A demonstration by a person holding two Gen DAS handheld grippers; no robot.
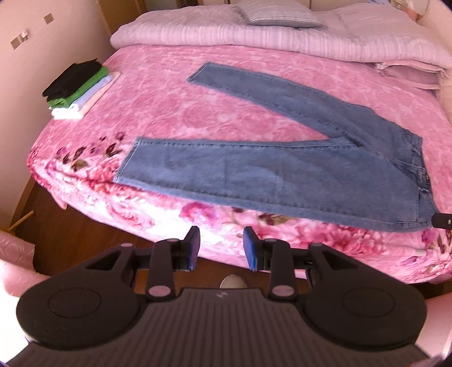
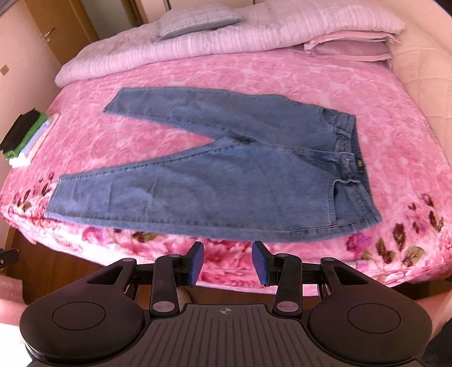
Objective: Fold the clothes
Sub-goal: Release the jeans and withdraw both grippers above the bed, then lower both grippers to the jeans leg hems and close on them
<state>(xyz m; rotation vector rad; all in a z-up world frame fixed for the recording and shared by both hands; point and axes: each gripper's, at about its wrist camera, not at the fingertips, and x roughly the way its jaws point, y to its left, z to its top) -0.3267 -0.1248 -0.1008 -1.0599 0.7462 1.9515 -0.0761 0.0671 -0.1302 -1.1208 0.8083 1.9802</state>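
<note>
Blue jeans [image 1: 282, 169] lie spread flat on the pink floral bedspread [image 1: 175, 107], legs splayed toward the left, waistband at the right. In the right wrist view the same jeans [image 2: 226, 175] fill the middle of the bed. My left gripper [image 1: 221, 247] hovers off the bed's near edge, below the lower leg, jaws open and empty. My right gripper [image 2: 228, 261] hangs likewise at the near edge, just below the jeans' lower hem side, open with nothing between the blue pads. A bit of the right gripper [image 1: 442, 220] shows at the left wrist view's right edge.
A stack of folded clothes [image 1: 76, 90], black on top, then green and pale ones, sits at the bed's left side, also seen as the stack [image 2: 25, 138]. A folded quilt [image 1: 268, 39] and pillow [image 1: 282, 15] lie at the head. Brown wood floor [image 1: 70, 231] below the bed edge.
</note>
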